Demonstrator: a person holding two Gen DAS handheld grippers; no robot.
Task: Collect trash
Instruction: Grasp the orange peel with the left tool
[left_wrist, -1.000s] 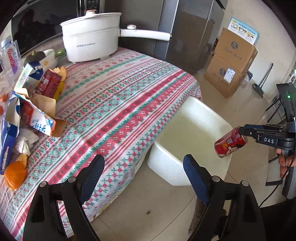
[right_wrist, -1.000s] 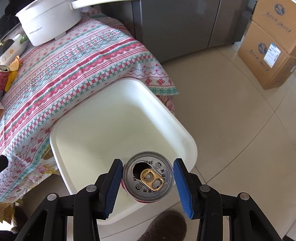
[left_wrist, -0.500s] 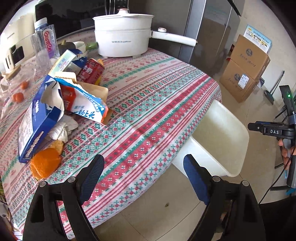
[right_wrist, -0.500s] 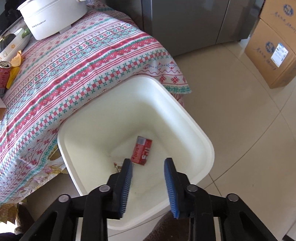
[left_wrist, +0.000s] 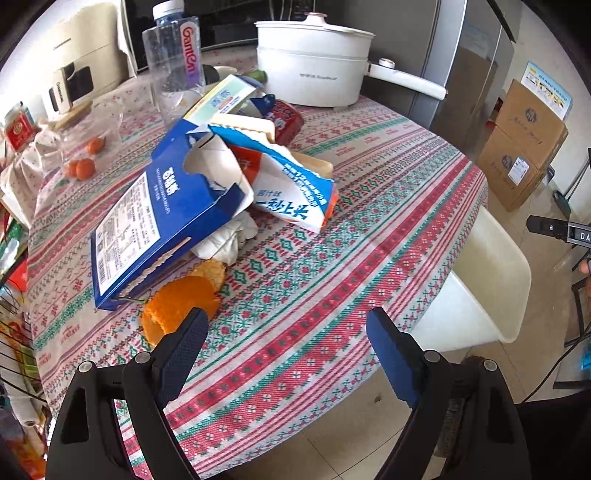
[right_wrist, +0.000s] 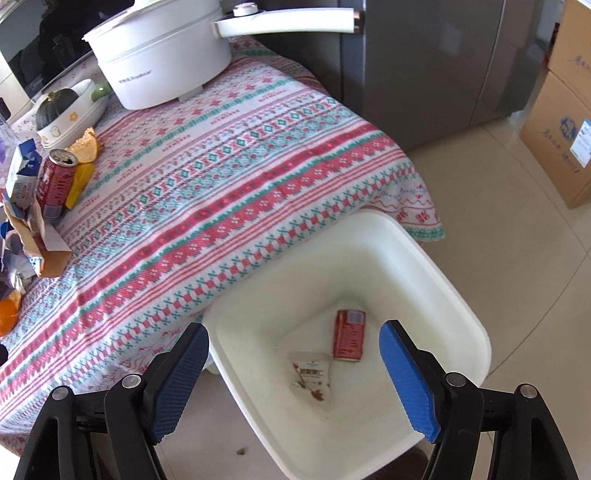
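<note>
A white bin (right_wrist: 436, 258) stands on the floor by the table; a red can (right_wrist: 349, 334) and a small wrapper (right_wrist: 310, 373) lie in it. My right gripper (right_wrist: 291, 365) is open and empty above the bin. My left gripper (left_wrist: 288, 350) is open and empty above the table's near edge. Ahead of it lie an orange peel (left_wrist: 177, 310), a blue carton (left_wrist: 162, 221), a torn blue-and-white milk carton (left_wrist: 291, 188), crumpled tissue (left_wrist: 229, 236) and a red can (left_wrist: 288, 118). That can also shows in the right wrist view (right_wrist: 55, 181). The bin also shows in the left wrist view (left_wrist: 495, 273).
A white pot (left_wrist: 314, 66) with a long handle and a water bottle (left_wrist: 173, 62) stand at the table's far side. A bowl with a squash (right_wrist: 66, 107) sits near the pot. Cardboard boxes (left_wrist: 524, 144) stand on the floor by a grey fridge (right_wrist: 424, 62).
My right gripper opened and the red can dropped into the bin. My left gripper swung left from the bin toward the trash pile on the table.
</note>
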